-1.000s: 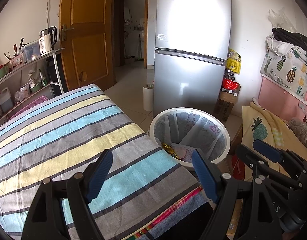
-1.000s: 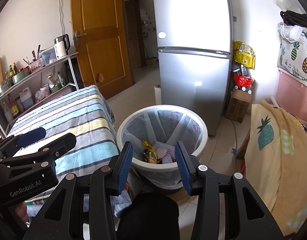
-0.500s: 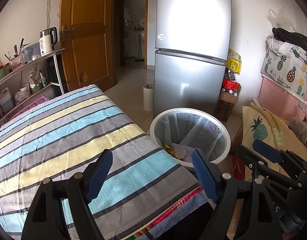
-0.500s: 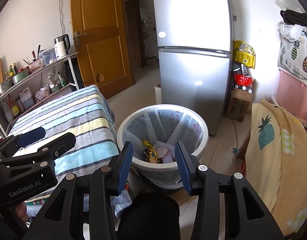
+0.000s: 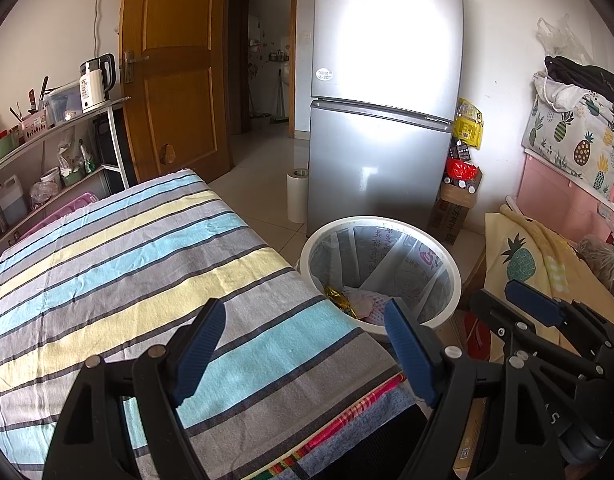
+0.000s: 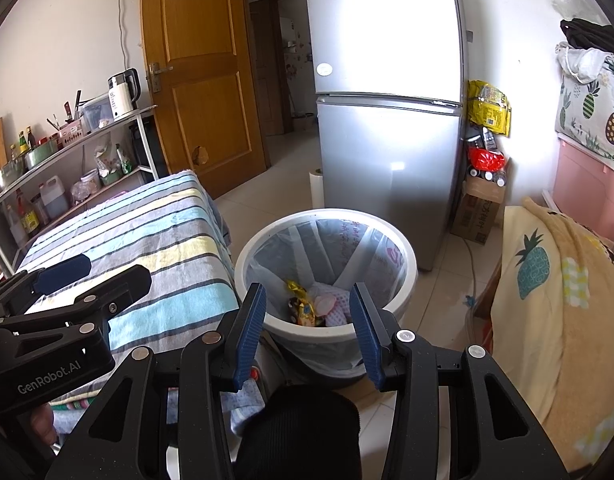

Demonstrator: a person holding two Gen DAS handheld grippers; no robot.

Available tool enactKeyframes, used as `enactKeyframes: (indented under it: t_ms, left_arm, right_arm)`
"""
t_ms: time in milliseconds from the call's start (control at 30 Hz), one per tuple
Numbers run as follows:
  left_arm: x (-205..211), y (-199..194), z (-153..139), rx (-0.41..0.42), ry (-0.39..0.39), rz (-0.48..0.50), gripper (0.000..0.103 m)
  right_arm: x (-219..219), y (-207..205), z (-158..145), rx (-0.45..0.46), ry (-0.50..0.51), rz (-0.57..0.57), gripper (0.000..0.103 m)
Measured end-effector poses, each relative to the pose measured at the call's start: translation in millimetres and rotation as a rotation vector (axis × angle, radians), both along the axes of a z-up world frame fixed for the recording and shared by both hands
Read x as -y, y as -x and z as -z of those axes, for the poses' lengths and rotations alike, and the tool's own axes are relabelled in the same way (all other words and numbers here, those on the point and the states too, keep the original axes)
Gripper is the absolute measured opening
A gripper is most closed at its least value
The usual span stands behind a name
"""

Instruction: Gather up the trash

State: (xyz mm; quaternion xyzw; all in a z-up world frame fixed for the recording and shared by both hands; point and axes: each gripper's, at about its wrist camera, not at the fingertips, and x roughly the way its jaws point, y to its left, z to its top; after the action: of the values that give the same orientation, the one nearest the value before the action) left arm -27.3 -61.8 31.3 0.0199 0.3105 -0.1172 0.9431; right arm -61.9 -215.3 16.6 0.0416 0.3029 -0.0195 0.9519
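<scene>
A white round trash bin [image 6: 327,332] with a clear liner stands on the floor beside the table; its rim also shows in the left wrist view [image 5: 451,272]. Wrappers [image 6: 303,308] lie at its bottom, a gold one among them [image 5: 341,300]. My right gripper [image 6: 307,312] is open and empty, held above the bin's near rim. My left gripper [image 5: 303,332] is open and empty above the corner of the striped tablecloth [image 5: 127,264]. The right gripper's side shows at the right of the left wrist view [image 5: 547,320]; the left gripper's side shows at the left of the right wrist view [image 6: 67,280].
A silver fridge [image 5: 387,120] stands behind the bin, a paper roll [image 5: 297,196] beside it. A wooden door [image 5: 171,80] and a shelf with a kettle [image 5: 95,80] are at the left. A pineapple-print blanket [image 6: 547,280] and cardboard box [image 6: 479,212] are at the right.
</scene>
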Motion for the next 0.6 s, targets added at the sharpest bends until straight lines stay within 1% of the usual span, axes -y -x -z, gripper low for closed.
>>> enactKeyframes:
  t_ms: [600]
  left_arm:
    - [-1.3, -0.5, -0.5, 0.0, 0.001, -0.002, 0.083]
  right_arm:
    - [-0.3, 0.4, 0.1, -0.002, 0.0, 0.001, 0.045]
